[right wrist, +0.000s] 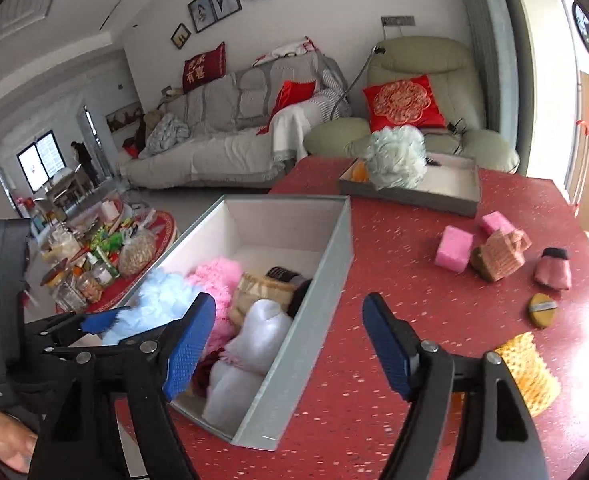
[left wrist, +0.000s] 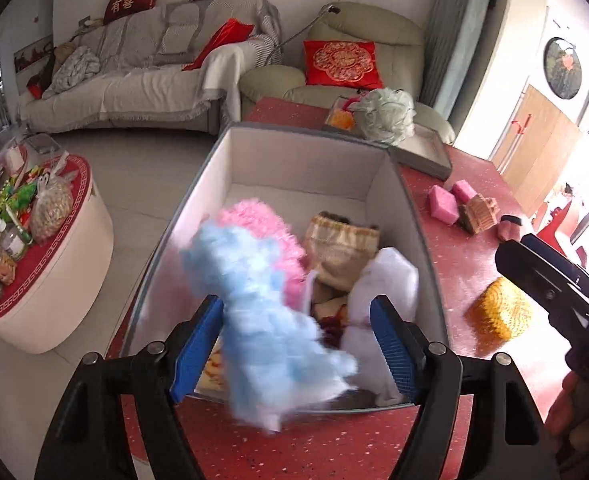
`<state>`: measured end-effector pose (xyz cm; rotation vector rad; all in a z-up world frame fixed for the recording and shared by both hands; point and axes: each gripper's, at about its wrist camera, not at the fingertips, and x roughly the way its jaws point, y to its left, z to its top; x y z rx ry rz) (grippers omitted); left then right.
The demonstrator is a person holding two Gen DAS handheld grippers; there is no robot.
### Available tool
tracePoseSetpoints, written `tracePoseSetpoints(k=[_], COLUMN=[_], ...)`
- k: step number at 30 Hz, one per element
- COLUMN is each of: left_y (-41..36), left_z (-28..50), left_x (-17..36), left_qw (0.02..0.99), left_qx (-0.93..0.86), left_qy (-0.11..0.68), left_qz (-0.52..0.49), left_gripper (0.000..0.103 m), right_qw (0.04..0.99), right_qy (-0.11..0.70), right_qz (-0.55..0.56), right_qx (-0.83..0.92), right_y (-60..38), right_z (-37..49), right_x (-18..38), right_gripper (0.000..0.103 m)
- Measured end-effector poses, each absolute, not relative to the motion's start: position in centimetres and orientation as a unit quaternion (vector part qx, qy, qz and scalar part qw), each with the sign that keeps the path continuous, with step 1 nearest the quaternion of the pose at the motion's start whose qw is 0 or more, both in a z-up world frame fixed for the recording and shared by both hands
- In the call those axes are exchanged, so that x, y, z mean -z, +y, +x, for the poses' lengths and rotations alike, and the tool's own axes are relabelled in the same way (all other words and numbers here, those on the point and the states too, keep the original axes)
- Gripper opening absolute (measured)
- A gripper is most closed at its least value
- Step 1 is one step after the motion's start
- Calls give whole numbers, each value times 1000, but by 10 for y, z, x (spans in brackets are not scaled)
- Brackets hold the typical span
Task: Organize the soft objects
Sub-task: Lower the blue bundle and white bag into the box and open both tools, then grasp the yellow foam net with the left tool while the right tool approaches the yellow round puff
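Blue fluffy toy [left wrist: 270, 328] is blurring between the spread left tongs [left wrist: 298, 348], its lower half hanging over the grey box [left wrist: 410, 216] rim. Right tongs [right wrist: 286, 344] are gaping, carrying nothing, over the red table [right wrist: 394, 248].

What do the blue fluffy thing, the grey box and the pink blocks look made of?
Blue fluffy thing: plush or chenille-like fibre, matte, shaggy blurred edge. Grey box: likely rigid cardboard, smooth grey outside, white inside, thin straight walls. Pink blocks: probably foam sponge, matte, squared, slightly grainy faces.

Box [right wrist: 318, 280] on table [right wrist: 414, 264]; tray [right wrist: 446, 200] behind.
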<state>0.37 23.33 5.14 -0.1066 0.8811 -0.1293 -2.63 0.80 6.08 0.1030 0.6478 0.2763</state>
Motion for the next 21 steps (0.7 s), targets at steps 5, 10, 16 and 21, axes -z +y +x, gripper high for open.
tracePoseSetpoints(k=[5, 10, 16, 21], left_y=[161, 54, -40, -66], left_z=[-7, 3, 73, 65], left_x=[-78, -77, -35, 2], left_qw=[905, 872, 844, 799], left_qx=[143, 235, 252, 320], left_qy=[400, 429, 473, 500], left_qz=[-25, -24, 33, 95], left_gripper=[76, 76, 76, 76], right_qw=[939, 923, 910, 916], right_qy=[337, 372, 409, 396], right_qz=[55, 77, 24, -32], right_qx=[-33, 61, 65, 56], right_y=[-86, -189, -232, -245], right_z=[-18, 4, 34, 35], right_x=[-47, -19, 5, 22], right_gripper=[79, 79, 79, 79])
